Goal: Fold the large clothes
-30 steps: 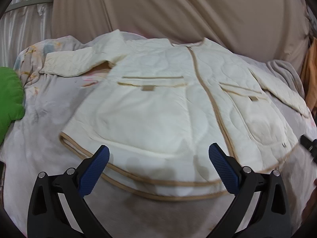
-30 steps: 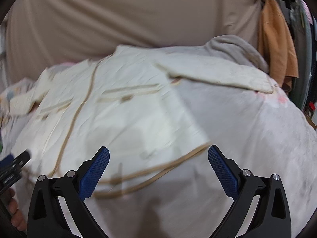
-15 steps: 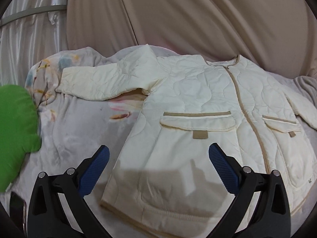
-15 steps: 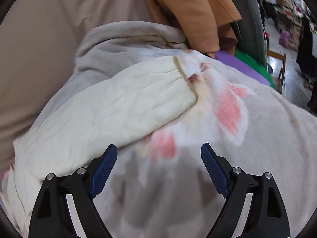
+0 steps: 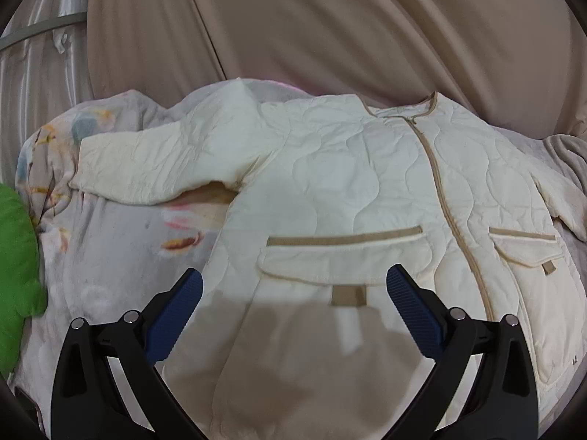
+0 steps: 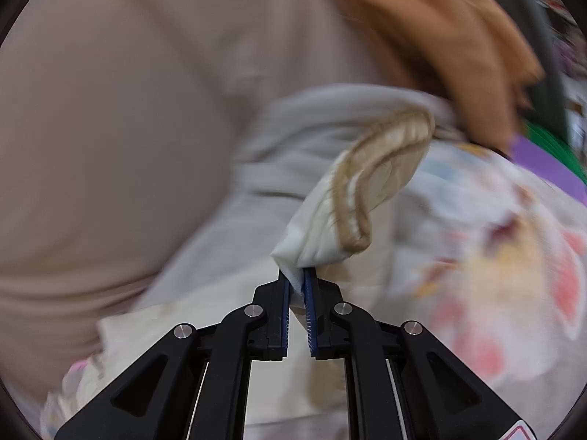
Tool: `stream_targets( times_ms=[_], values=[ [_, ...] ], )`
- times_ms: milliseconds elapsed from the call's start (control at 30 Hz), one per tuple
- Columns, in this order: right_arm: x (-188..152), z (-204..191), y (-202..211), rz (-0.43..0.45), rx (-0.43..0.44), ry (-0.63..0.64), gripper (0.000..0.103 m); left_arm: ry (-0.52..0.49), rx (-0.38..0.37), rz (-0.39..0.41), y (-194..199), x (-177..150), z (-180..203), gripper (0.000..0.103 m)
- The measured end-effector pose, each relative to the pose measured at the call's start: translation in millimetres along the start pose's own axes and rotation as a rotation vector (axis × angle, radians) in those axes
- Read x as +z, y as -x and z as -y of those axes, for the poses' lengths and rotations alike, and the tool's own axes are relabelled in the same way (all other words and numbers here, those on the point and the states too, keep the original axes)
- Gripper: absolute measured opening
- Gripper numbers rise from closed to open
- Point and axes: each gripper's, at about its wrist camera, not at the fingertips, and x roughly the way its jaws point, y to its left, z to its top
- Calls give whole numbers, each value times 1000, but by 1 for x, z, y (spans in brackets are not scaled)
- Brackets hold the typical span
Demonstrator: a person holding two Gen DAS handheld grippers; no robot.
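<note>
Hanging as a backdrop behind everything: a beige curtain [image 5: 330, 29], in broad folds. Below it, spreading across the whole lower scene: a pale bed cover [image 5: 110, 256] printed with faded pink and orange flowers, seen in the right view too [image 6: 495, 256].

Lying flat and face up on that cover: a cream quilted jacket [image 5: 348, 190], zipped along a tan strip, one sleeve [image 5: 154, 168] stretching out toward the left edge of the left view, two tan-trimmed pocket flaps across the front. Resting with its lower front directly under and between the two fingers of the left hand-held gripper [image 5: 293, 311]; jaws standing wide apart, blue pads clear of the fabric, nothing pinched.

Poking in at the left edge: a green cushion [image 5: 14, 275], beside the cover. Draping at the upper right of the right view: an orange garment [image 6: 458, 36], blurred.

Closing narrowly on a fold of cream fabric near the jacket's other cuff [image 6: 381, 176]: the right hand-held gripper [image 6: 297, 286], pads pressing the cloth from both sides. Rising up and away from those pads: the tan-edged cuff opening, lifted off the cover, blurred.
</note>
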Motion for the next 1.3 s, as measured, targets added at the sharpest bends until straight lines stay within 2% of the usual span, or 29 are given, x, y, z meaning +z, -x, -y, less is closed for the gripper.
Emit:
stream_targets(
  times_ms=[67, 167, 233, 267, 367, 467, 500, 567, 633, 733, 767, 833, 933, 1000, 1067, 1100, 1133, 1167, 1200, 1233, 1267, 1300],
  values=[
    [-12, -78, 8, -1, 146, 126, 9, -3, -5, 18, 0, 7, 3, 98],
    [-50, -183, 18, -47, 343, 304, 9, 3, -28, 39, 1, 20, 5, 98],
    [-94, -253, 19, -118, 473, 420, 9, 9, -50, 54, 2, 30, 4, 98],
    [-114, -277, 18, -151, 512, 465, 9, 15, -65, 58, 2, 36, 3, 98],
    [-193, -345, 3, -272, 584, 613, 9, 45, -109, 72, 2, 51, -6, 98],
    [-275, -380, -21, -411, 584, 737, 18, 70, -124, 81, -3, 59, -14, 98],
    [-302, -385, -27, -458, 572, 775, 27, 78, -126, 71, -9, 61, -17, 98],
    [-334, -385, -32, -519, 539, 813, 31, 95, -153, 34, -22, 63, -21, 98],
    [-337, -369, -23, -539, 538, 807, 33, 118, -208, -29, -40, 65, -22, 98],
    [-297, -327, -5, -500, 554, 726, 47, 144, -297, -109, -65, 67, -15, 98],
    [-288, -314, 0, -478, 541, 702, 48, 145, -320, -134, -74, 68, -11, 98],
    [-260, -273, 5, -449, 495, 651, 49, 151, -381, -195, -96, 72, 3, 98],
    [-213, -199, 1, -432, 369, 526, 51, 182, -452, -311, -136, 75, 23, 98],
    [-194, -157, -4, -450, 331, 417, 51, 212, -456, -355, -156, 77, 30, 97],
    [-178, -118, -13, -476, 311, 290, 51, 223, -437, -342, -163, 83, 35, 86],
    [-171, -104, -18, -486, 306, 245, 51, 208, -438, -330, -163, 88, 39, 67],
    [-169, -96, -22, -496, 311, 212, 51, 183, -445, -324, -164, 93, 44, 41],
    [-169, -94, -27, -505, 318, 189, 51, 164, -427, -316, -164, 99, 47, 32],
    [-171, -93, -32, -512, 323, 166, 51, 158, -417, -295, -163, 105, 47, 12],
    [-170, -92, -36, -517, 330, 144, 50, 151, -413, -275, -163, 112, 45, 8],
    [-168, -94, -43, -521, 337, 118, 47, 144, -399, -242, -159, 119, 42, 7],
    [-169, -100, -48, -524, 342, 101, 35, 142, -380, -208, -155, 127, 33, 7]
  ],
)
